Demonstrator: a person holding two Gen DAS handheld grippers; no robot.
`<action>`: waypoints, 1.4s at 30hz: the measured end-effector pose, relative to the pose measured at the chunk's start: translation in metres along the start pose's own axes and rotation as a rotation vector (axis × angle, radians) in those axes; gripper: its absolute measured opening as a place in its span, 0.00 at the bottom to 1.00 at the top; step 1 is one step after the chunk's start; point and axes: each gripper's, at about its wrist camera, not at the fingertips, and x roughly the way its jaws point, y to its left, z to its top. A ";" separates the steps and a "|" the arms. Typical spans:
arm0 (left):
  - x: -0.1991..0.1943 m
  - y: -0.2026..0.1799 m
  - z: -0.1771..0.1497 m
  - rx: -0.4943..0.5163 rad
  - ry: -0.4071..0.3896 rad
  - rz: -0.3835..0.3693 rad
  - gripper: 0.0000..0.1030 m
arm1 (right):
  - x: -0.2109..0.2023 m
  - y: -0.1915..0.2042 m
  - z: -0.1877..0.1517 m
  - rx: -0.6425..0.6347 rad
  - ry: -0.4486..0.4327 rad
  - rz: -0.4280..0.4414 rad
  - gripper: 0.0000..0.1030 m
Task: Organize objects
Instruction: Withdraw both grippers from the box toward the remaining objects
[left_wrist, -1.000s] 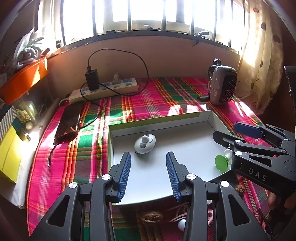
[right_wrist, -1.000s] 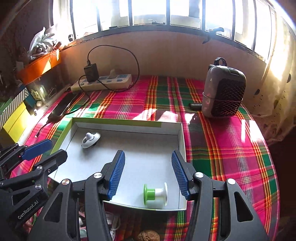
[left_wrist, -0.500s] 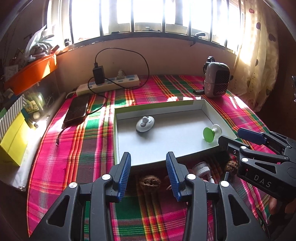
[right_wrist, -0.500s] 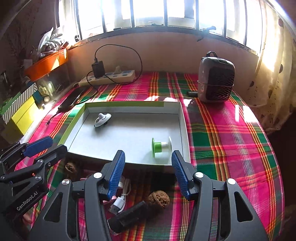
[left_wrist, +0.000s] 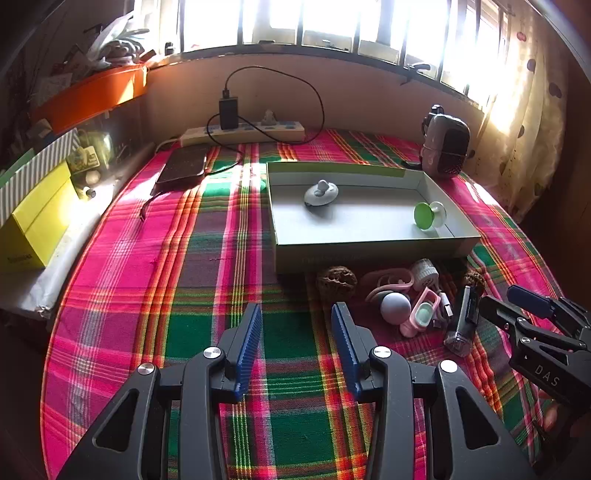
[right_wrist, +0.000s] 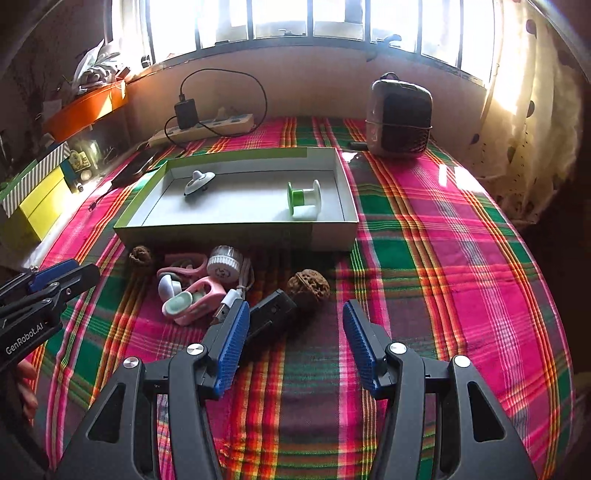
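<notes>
A shallow box (left_wrist: 369, 245) (right_wrist: 236, 236) lies on the plaid cloth. In it are a grey knob piece (left_wrist: 320, 192) (right_wrist: 198, 181) and a green-and-white spool (left_wrist: 428, 216) (right_wrist: 304, 197). In front of the box lies a loose pile: two walnuts (left_wrist: 336, 282) (right_wrist: 309, 284), a pink clip item (left_wrist: 423, 312) (right_wrist: 195, 295), a white round cap (right_wrist: 224, 259), a grey ball (left_wrist: 395, 308) and a black cylinder (left_wrist: 461, 319) (right_wrist: 271, 314). My left gripper (left_wrist: 295, 325) is open and empty, left of the pile. My right gripper (right_wrist: 293, 325) is open and empty, just behind the black cylinder and walnut.
A power strip with a charger (left_wrist: 243, 131) and a dark phone (left_wrist: 183, 168) lie at the back left. A small heater (right_wrist: 400, 120) stands at the back right. Yellow boxes (left_wrist: 33, 221) sit off the left edge. A curtain (left_wrist: 524, 110) hangs right.
Both grippers have pulled back from over the box toward the near edge of the table. The pile of small items in front of the box has come into view.
</notes>
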 end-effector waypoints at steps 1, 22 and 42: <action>-0.001 0.001 -0.003 0.001 0.000 -0.004 0.37 | 0.000 0.002 -0.002 0.003 0.002 0.004 0.52; 0.011 0.004 -0.016 0.001 0.065 -0.012 0.37 | 0.020 0.021 -0.008 0.007 0.061 0.022 0.58; 0.037 -0.005 0.010 0.005 0.110 -0.085 0.37 | 0.022 -0.009 -0.018 -0.056 0.076 0.028 0.61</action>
